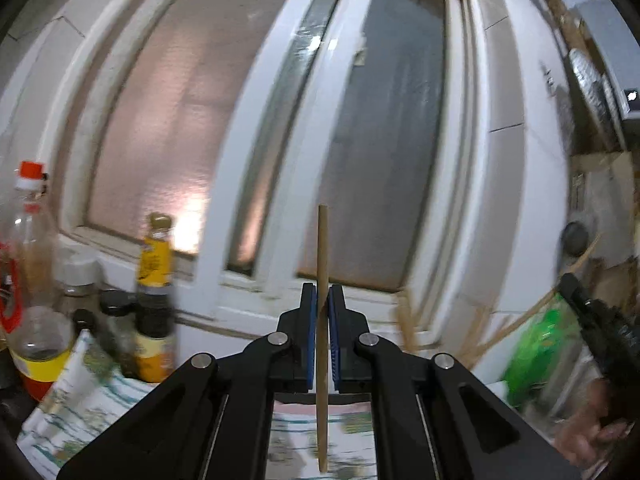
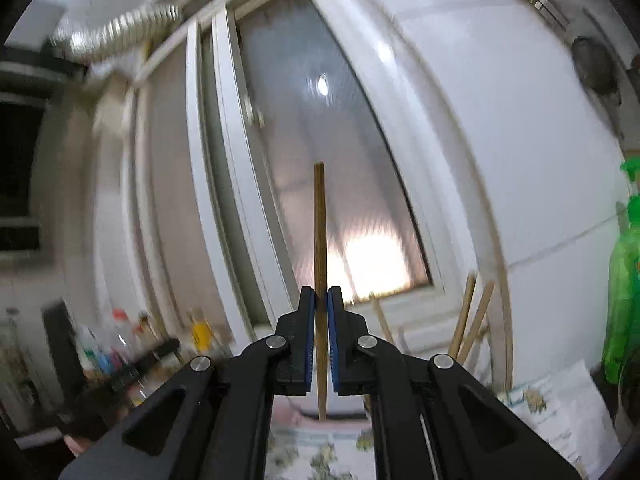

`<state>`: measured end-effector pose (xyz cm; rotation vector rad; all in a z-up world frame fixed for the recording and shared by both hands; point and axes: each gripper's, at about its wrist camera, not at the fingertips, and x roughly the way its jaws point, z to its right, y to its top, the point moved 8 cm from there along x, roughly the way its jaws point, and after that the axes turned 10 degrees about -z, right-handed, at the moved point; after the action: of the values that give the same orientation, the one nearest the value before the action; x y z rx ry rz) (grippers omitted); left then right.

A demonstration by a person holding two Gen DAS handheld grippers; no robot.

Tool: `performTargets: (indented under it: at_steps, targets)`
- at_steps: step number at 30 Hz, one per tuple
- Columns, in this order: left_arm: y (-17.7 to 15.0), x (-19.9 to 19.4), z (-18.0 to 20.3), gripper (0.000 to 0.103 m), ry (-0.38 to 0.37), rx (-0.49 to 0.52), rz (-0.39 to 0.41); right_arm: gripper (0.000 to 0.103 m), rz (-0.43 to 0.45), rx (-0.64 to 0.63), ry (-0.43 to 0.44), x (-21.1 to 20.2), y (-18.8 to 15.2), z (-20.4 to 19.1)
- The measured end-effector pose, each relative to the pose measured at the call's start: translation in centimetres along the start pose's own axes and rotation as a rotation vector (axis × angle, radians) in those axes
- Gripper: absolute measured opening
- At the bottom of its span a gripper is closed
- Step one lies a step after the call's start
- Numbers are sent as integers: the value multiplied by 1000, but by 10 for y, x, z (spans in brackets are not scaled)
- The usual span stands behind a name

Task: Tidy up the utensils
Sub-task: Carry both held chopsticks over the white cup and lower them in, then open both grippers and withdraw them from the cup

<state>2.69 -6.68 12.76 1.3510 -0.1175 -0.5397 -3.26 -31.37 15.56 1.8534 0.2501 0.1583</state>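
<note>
Left tongs: our left tongs (image 1: 323,300) are clamped narrow on one wooden chopstick (image 1: 322,248), which stands upright between the blue pads, its top well above them and its lower end hanging over the patterned cloth (image 1: 80,392).
Right tongs: our right tongs (image 2: 320,300) grip a second chopstick (image 2: 319,220) the same way — upright, pinched near its lower part.
Done so far: we judge two sticks picked up, one in each hand; neither is put away yet.
Other sticks: more chopsticks (image 2: 470,320) lean together by the window (image 2: 304,160) at the right; we cannot tell what holds them, as their lower ends are hidden and blurred.
Left to do: carry both held sticks to that leaning bunch — most likely their home — and release them there.
Surface: the bottles (image 1: 154,280) crowd its left side, well apart from the sticks.
</note>
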Motion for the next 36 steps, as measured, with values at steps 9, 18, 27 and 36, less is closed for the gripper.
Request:
performTargets:
  at_steps: [9, 18, 27, 36]
  targets:
    - [38, 9, 100, 5, -101, 73, 26, 7, 118, 8, -132, -25, 22, 31]
    - [53, 76, 147, 5, -64, 75, 48, 7, -32, 39, -248, 21, 5, 69]
    - [19, 124, 139, 5, 0, 88, -13, 7, -151, 58, -195, 53, -15, 83]
    - [-21, 149, 117, 5, -8, 101, -130, 7, -256, -10, -206, 80, -44, 74]
